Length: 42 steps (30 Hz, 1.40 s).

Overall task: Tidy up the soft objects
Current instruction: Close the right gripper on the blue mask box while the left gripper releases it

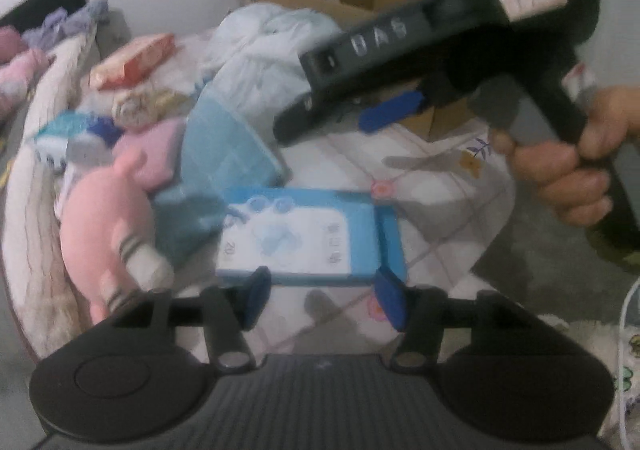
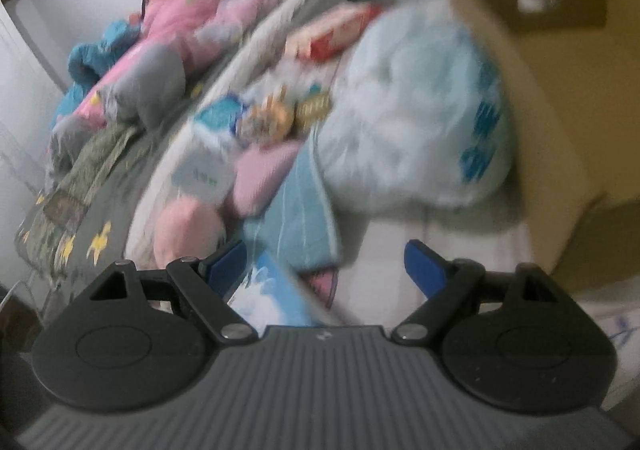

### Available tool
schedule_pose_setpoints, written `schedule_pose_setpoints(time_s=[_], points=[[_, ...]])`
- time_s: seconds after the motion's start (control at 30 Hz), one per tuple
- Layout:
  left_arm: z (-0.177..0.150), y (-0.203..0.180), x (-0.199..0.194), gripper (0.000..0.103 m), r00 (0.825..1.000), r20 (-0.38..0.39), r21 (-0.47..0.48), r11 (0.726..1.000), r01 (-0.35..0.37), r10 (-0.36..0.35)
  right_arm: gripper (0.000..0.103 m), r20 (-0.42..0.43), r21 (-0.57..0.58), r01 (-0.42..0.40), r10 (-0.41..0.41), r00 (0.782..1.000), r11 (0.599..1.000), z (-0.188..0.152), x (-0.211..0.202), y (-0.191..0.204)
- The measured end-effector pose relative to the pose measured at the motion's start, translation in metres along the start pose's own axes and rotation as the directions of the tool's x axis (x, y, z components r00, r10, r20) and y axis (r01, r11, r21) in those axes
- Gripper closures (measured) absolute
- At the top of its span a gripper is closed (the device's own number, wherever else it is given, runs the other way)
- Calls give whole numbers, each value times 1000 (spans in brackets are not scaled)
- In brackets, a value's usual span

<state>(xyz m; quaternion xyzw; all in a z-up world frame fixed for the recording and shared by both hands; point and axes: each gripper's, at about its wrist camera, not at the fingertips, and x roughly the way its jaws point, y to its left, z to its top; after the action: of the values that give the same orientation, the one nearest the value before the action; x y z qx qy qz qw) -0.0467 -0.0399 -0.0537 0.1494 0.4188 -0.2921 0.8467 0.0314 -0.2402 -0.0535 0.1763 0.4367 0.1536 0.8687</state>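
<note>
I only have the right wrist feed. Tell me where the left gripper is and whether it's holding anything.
Observer: The left gripper is open and empty, with its pads at the near edge of a blue-and-white pack lying flat on the floral sheet.
Operator: Give me what's beside that pack.
Observer: A pink plush toy lies to its left, striped legs pointing toward the gripper.
Operator: Now describe my own gripper from that side.
Observer: The right gripper hangs open above the sheet, beyond the pack, and a hand holds its handle at the right edge.
</note>
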Motion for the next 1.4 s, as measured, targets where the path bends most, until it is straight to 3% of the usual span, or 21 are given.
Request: schedule_pose_setpoints(time_s=[0.17, 0.33, 0.43, 0.6, 0.77, 0.87, 1.03, 1.2, 1.33, 1.4], points=[[-3, 17, 5, 44, 998, -39, -92, 995, 47, -51, 23, -107, 16, -30, 31, 994, 999, -9, 26, -6], [-5, 28, 20, 54, 988, -90, -192, 975, 110, -129, 29, -144, 18, -25, 28, 989, 1000, -11, 35, -12], [-4, 30, 27, 54, 984, -93, -224, 966, 131, -155, 32, -162, 37, -37, 42, 986, 999, -14, 36, -17], [2, 30, 32, 46, 985, -81, -239, 963, 126, -149, 46, -209, 96, -79, 97, 973, 992, -21, 36, -18], [2, 31, 34, 41, 985, -101, -253, 961, 110, -140, 49, -250, 160, -131, 169, 953, 978, -27, 34, -24], [3, 32, 36, 40, 986, -102, -256, 961, 102, -131, 52, -247, 148, -136, 170, 954, 980, -25, 34, -24], [4, 33, 38, 36, 985, -113, -265, 959, 100, -133, 51, -192, 51, -89, 98, 976, 995, -15, 35, -15], [5, 32, 39, 34, 987, -114, -283, 956, 77, -113, 50, -249, 3, -135, 132, 959, 991, -19, 50, -1], [6, 30, 31, 34, 993, -91, -289, 956, 41, -70, 53, -255, -84, -127, 102, 962, 988, -29, 48, 16], [5, 30, 22, 36, 996, -74, -281, 959, 30, -52, 57, -251, -72, -132, 110, 962, 989, -31, 43, 16]])
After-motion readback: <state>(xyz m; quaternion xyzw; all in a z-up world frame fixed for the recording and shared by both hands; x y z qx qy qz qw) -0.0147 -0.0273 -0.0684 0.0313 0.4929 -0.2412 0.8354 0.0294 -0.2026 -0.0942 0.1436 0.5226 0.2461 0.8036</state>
